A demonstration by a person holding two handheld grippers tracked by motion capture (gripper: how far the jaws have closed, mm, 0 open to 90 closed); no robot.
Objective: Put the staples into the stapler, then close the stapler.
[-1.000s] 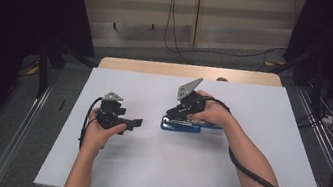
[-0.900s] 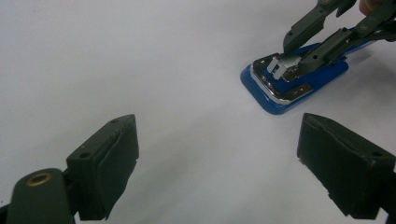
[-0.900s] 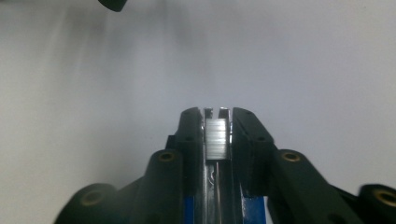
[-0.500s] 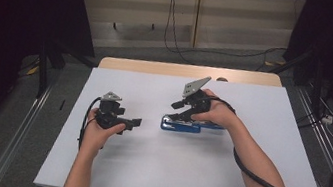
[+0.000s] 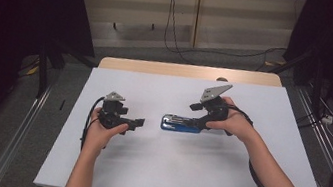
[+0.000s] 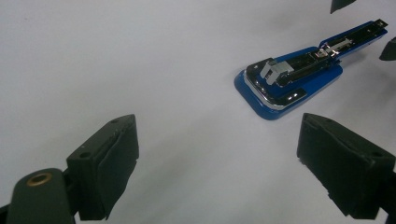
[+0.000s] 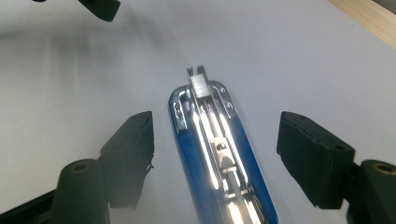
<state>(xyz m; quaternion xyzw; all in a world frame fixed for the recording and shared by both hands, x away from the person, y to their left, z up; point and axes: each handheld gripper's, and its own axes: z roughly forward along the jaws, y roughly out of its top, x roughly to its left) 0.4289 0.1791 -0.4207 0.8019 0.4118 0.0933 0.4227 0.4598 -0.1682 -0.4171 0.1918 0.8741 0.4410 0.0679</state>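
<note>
A blue stapler (image 5: 181, 124) lies flat at the middle of the white table top (image 5: 152, 172), its chrome inner track facing up. My right gripper (image 5: 198, 112) hovers just above the stapler's right end, tilted down and left. Its jaws stand open on either side of the stapler (image 7: 219, 154), not touching it, in the right gripper view (image 7: 215, 140). My left gripper (image 5: 137, 121) is held low to the stapler's left, pointing at it, a short gap away. It is open and holds nothing (image 6: 219, 154), with the stapler (image 6: 299, 79) ahead of it to the right.
The white sheet covers a wooden table whose bare strip (image 5: 188, 70) shows at the far edge. Cables (image 5: 174, 34) run over the floor behind it, and metal rails (image 5: 20, 141) flank both sides. Black curtains hang left and right.
My right gripper has drawn back to the right and slightly up along the stapler. The stapler and the left gripper have stayed in place.
</note>
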